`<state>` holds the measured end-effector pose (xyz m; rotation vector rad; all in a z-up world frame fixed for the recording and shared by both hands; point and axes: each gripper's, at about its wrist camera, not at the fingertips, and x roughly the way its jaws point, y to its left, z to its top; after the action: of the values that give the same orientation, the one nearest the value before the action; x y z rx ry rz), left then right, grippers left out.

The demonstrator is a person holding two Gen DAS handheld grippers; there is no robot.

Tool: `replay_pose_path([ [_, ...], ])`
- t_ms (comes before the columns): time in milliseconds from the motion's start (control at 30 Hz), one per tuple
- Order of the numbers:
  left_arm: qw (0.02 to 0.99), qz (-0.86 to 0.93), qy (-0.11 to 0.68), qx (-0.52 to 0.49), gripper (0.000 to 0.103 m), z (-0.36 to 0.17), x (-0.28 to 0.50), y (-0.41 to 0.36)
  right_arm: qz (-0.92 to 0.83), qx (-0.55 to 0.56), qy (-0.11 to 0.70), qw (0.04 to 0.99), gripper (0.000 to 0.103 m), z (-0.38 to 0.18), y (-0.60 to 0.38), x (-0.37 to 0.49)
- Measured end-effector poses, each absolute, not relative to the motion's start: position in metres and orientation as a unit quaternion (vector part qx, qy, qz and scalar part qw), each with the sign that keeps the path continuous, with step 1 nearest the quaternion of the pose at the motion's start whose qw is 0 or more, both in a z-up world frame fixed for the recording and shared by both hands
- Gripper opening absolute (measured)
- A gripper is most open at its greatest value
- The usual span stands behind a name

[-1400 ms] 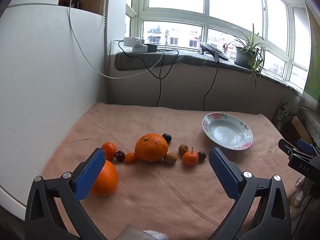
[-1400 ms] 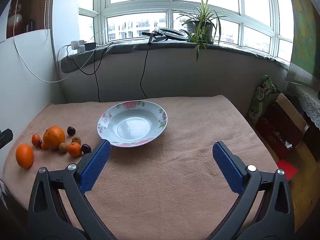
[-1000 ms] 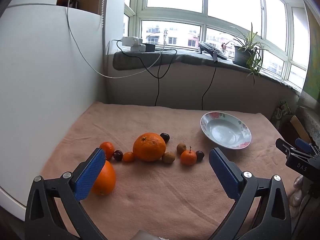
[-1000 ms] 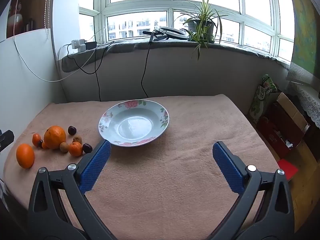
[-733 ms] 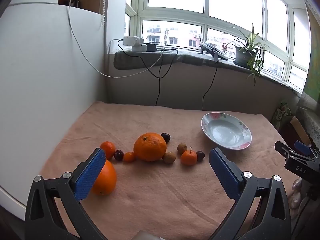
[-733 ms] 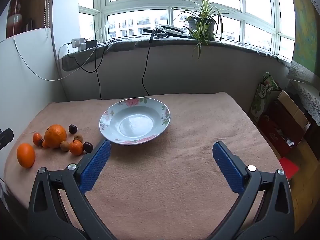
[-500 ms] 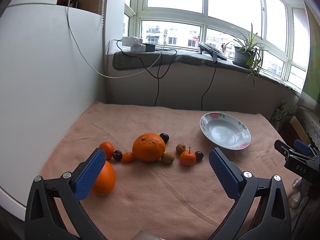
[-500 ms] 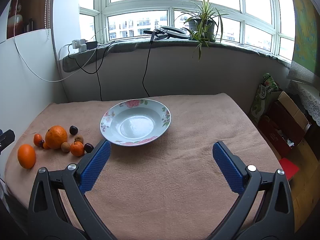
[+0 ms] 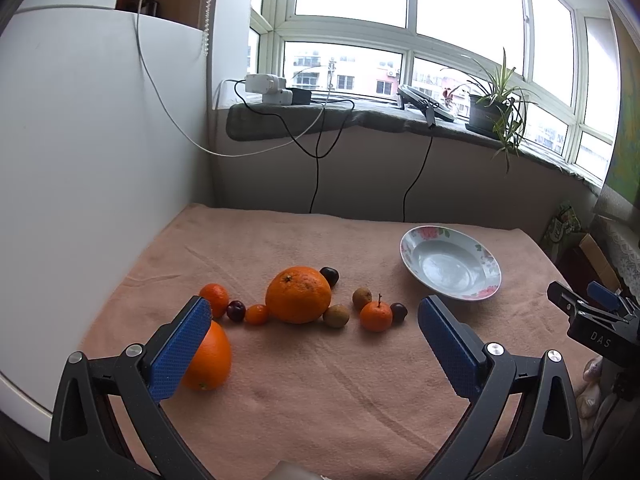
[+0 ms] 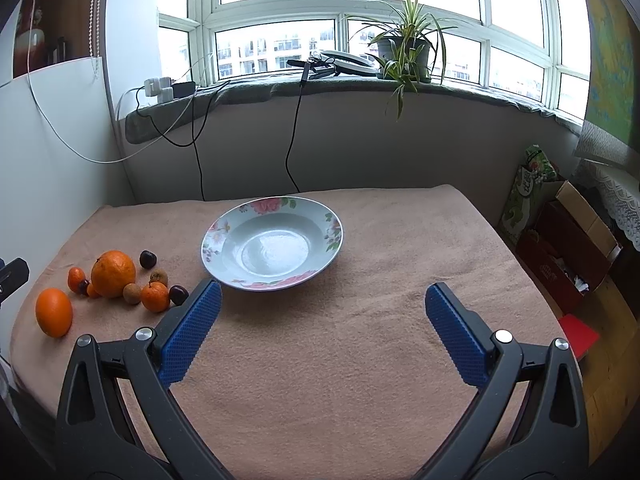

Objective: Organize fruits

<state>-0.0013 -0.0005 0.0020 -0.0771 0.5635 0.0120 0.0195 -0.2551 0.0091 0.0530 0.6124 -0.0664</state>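
I hold my left gripper (image 9: 312, 332) spread wide and empty above a table covered in a pinkish-tan towel (image 9: 360, 392), and my right gripper (image 10: 320, 320) is likewise splayed with nothing in it. My landmark is the floral plate (image 10: 332, 236), which sits empty on the towel. Left of the plate lies the fruit, all on the cloth: a large orange (image 9: 298, 294) in the middle of the cluster, a small stemmed tangerine (image 9: 376, 316) nearer the plate with a dark cherry (image 9: 399, 311) touching it, and a second orange (image 9: 210, 356) farthest from the plate, partly behind my left finger pad. Beyond the plate a grey-covered windowsill (image 10: 280, 84) runs under a wide bay window, carrying a potted plant (image 10: 404, 52) and chargers with black cables hanging down. Right of the plate, off the table, stands an open cardboard box (image 10: 568, 248).
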Motion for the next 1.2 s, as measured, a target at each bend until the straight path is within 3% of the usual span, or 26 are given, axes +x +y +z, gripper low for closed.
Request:
replay_pose_path([
  [1200,0.959,0.005,0.280,-0.039,0.102,0.0031,-0.0031,-0.0013,-0.030,0.025,0.305,0.951,0.103,0.0062,-0.2518,0.0187],
])
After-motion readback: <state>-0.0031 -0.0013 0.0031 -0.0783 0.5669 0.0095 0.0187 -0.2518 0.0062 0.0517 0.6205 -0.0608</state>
